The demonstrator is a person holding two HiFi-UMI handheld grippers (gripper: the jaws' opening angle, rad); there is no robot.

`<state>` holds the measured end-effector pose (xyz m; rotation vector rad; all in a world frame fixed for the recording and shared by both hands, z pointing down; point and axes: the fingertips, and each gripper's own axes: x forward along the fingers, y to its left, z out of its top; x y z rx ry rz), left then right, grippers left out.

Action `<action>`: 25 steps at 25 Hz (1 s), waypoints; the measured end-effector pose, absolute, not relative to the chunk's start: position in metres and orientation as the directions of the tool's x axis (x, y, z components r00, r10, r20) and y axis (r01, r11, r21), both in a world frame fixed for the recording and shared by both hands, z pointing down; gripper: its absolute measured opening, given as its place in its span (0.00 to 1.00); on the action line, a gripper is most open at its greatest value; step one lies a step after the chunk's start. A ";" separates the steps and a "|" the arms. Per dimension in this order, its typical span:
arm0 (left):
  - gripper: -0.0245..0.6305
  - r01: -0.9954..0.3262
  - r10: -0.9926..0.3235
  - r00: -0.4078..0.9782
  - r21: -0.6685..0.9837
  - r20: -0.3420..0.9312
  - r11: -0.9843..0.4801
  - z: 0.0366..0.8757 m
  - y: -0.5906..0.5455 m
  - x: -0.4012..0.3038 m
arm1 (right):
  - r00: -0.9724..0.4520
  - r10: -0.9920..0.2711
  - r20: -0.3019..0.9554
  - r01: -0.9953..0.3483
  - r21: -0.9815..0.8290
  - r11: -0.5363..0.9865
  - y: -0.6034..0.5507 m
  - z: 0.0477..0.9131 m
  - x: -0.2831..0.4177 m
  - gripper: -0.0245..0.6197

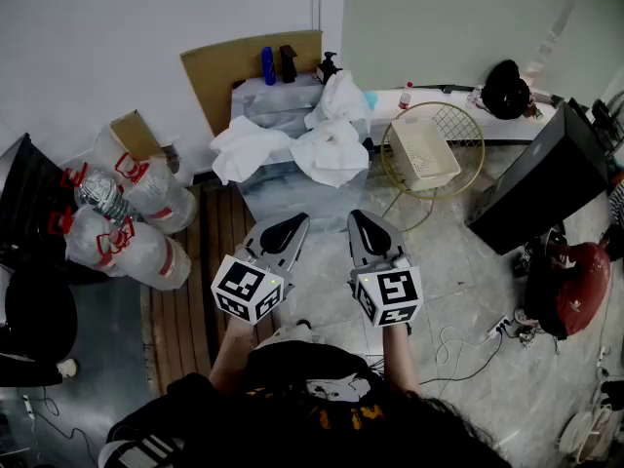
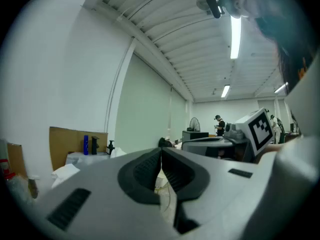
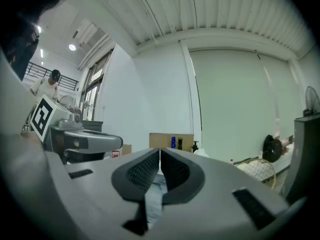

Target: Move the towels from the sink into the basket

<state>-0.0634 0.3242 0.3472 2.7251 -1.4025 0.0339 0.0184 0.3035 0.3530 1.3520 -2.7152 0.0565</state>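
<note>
Three white crumpled cloth towels (image 1: 331, 152) sit upper centre, heaped on and draped over the plastic-wrapped grey sink (image 1: 274, 97). The round gold wire basket (image 1: 456, 123) is just right of them, with a cream perforated plastic box (image 1: 424, 154) inside. Left gripper (image 1: 295, 224) and right gripper (image 1: 359, 218), grey shells with ribbed black pads, are at centre frame, side by side and pointing at the sink, well short of the towels. Left fingers (image 2: 145, 171) are together at the tips with nothing held. Right fingers (image 3: 175, 171) are together and empty. A flat brown cardboard sheet (image 1: 239, 66) leans behind the sink. Clear plastic water jugs with red handles (image 1: 132, 224) are on the left.
</note>
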 end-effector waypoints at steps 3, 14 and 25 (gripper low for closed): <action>0.05 -0.807 -0.806 0.590 0.058 0.051 -0.587 0.348 0.316 -0.068 | -0.593 -0.797 0.112 -0.801 0.020 0.599 0.295 0.353 0.012 0.05; 0.05 -0.778 -0.776 0.628 0.065 0.060 -0.625 0.359 0.304 -0.096 | -0.556 -0.823 0.113 -0.828 0.009 0.560 0.287 0.362 -0.017 0.05; 0.05 -0.771 -0.769 0.636 0.104 0.070 -0.628 0.375 0.275 -0.101 | -0.555 -0.824 0.118 -0.830 -0.013 0.557 0.255 0.366 -0.020 0.05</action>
